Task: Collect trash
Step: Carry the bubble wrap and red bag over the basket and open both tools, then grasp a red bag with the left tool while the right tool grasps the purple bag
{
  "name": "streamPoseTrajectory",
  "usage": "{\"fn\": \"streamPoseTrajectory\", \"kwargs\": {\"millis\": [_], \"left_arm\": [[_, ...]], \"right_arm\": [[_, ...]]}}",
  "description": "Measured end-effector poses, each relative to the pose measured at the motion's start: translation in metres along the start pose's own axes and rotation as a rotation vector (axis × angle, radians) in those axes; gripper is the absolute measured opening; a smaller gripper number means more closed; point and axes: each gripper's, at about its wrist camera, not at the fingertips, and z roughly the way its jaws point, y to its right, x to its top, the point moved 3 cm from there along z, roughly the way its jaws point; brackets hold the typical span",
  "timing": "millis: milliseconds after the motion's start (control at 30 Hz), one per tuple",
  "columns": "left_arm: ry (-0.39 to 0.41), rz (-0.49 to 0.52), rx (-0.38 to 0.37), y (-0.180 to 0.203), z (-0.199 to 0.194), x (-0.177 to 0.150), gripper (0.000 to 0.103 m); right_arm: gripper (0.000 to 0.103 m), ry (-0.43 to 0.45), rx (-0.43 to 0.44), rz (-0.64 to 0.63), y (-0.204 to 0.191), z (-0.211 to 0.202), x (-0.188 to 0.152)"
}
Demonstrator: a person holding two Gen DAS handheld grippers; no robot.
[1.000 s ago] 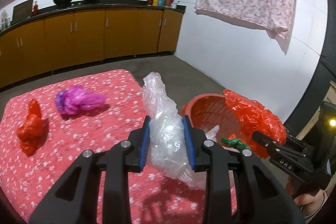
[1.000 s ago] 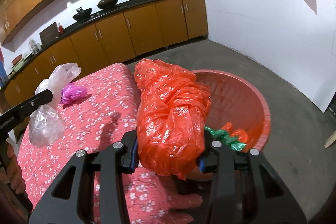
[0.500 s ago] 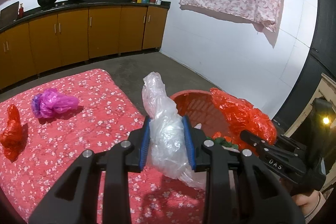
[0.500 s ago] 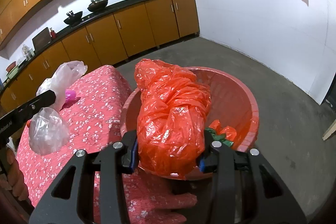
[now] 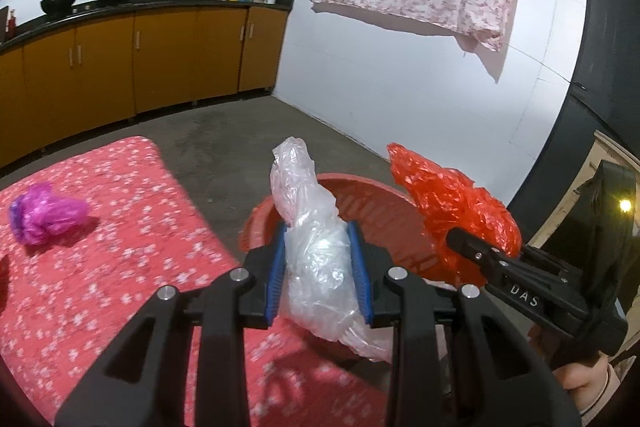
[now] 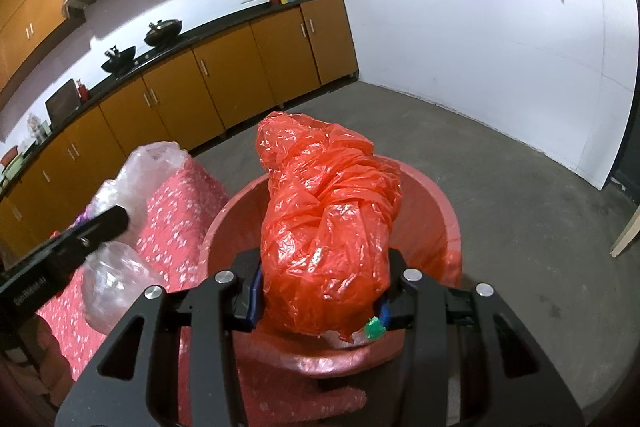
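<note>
Far to my left a crumpled purple plastic bag (image 5: 44, 215) lies uncollected on the pink flowered tablecloth (image 5: 132, 267). My left gripper (image 5: 320, 267) is clamped on a crumpled clear plastic bag (image 5: 316, 247), blue pads pressed into both its sides, and holds it over the near rim of the round red plastic basket (image 5: 360, 203), which sits just past the table edge. My right gripper (image 6: 320, 291) is squeezed onto a bulky crumpled orange-red plastic bag (image 6: 328, 219), held above the basket's opening (image 6: 436, 211); a green scrap (image 6: 374, 327) peeks out beneath it. The risks as I see them: the clear bag hangs at the rim, not the middle, so letting go here could drop it onto the cloth or floor. Thin film may also cling to the pads on release, and the puffy orange-red bag could spring back out over the rim.
</note>
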Motion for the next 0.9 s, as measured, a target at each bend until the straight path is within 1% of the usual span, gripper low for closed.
{"fn": "streamPoseTrajectory", "kwargs": {"millis": [300, 333, 367, 400, 467, 533, 600, 667, 767, 900], "left_arm": [[-0.024, 0.006, -0.045, 0.015, 0.039, 0.005, 0.032], [-0.029, 0.0, -0.042, 0.015, 0.044, 0.005, 0.035], [-0.04, -0.007, -0.039, 0.014, 0.049, 0.004, 0.04], [-0.05, -0.017, -0.043, 0.012, 0.052, 0.002, 0.043], [-0.06, -0.038, -0.039, 0.006, 0.055, -0.001, 0.055], [-0.065, -0.054, -0.027, 0.0, 0.056, -0.003, 0.06], [-0.069, -0.073, -0.006, -0.01, 0.054, -0.006, 0.061], [-0.063, -0.091, 0.02, -0.022, 0.05, -0.008, 0.066], [-0.044, -0.094, 0.073, -0.038, 0.038, -0.01, 0.074], [-0.02, -0.085, 0.14, -0.056, 0.018, -0.015, 0.081]], "right_arm": [[0.043, 0.018, 0.011, 0.057, 0.014, 0.011, 0.01], [0.047, 0.021, 0.016, 0.067, 0.015, 0.012, 0.01], [0.054, 0.023, 0.026, 0.078, 0.016, 0.013, 0.01], [0.057, 0.023, 0.034, 0.085, 0.017, 0.013, 0.009], [0.064, 0.021, 0.041, 0.097, 0.016, 0.014, 0.008], [0.071, 0.022, 0.036, 0.105, 0.018, 0.014, 0.005], [0.075, 0.024, 0.03, 0.109, 0.02, 0.013, 0.005], [0.083, 0.029, 0.026, 0.111, 0.02, 0.012, 0.004], [0.089, 0.037, 0.01, 0.098, 0.016, 0.01, 0.003], [0.094, 0.041, -0.003, 0.047, 0.0, 0.01, 0.005]]}}
